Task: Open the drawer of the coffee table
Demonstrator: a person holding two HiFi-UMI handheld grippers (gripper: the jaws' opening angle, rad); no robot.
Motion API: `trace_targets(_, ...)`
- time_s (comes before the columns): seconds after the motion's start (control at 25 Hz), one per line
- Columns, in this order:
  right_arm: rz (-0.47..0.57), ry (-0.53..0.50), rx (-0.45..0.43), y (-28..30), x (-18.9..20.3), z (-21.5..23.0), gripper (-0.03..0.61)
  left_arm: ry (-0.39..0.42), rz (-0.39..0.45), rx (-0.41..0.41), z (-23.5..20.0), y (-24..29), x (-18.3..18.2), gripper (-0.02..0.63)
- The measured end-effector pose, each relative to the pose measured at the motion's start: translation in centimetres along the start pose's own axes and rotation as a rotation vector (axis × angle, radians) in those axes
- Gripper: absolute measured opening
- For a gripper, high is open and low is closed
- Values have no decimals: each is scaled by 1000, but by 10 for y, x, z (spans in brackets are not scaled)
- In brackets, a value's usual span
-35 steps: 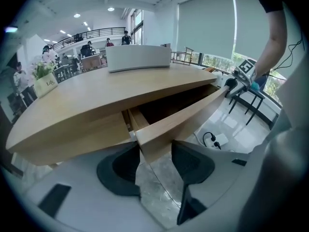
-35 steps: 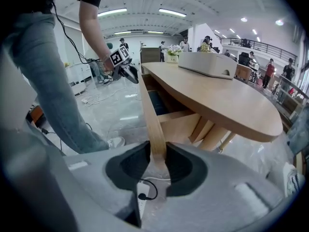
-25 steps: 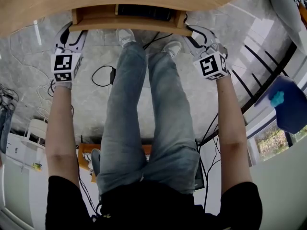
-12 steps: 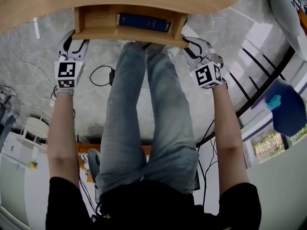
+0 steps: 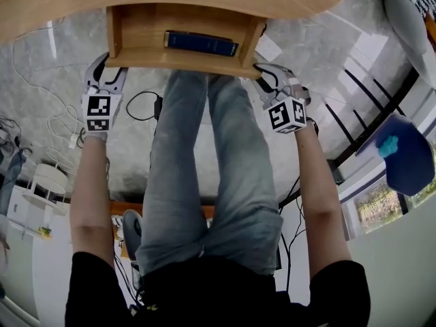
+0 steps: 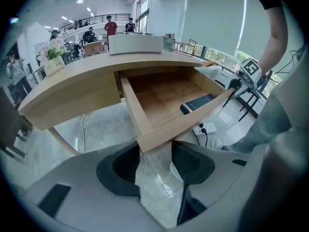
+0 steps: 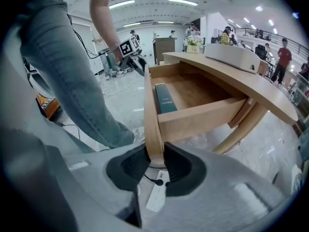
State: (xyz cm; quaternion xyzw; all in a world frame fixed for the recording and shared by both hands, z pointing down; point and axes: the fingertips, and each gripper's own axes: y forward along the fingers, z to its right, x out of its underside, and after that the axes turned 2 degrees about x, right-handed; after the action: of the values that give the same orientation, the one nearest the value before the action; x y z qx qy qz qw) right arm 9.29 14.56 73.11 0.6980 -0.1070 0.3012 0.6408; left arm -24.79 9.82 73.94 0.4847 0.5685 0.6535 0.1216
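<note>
Drawer (image 5: 178, 58) sits partly out, between both tongs. Left tongs (image 5: 105, 67) clamp its near corner and right tongs (image 5: 264, 73) pinch the other, likely so it slides out straight.

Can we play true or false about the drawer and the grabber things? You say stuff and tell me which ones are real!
1. The drawer is open. True.
2. A dark blue book lies inside it. True.
3. The right gripper is holding the book. False: its fingers clamp the drawer's front corner, and the book lies untouched.
4. The person is wearing shorts. False: they wear long blue jeans.
</note>
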Motion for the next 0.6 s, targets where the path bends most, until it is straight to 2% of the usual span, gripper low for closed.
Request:
trace_targets(0.36, -63, -59, -18, 14, 11, -7, 84, 1, -41, 0, 1, 12, 12, 216)
trace_targets(0.6, -67, -65, -33, 17, 12, -7, 89, 17, -49, 0, 1, 14, 14, 218)
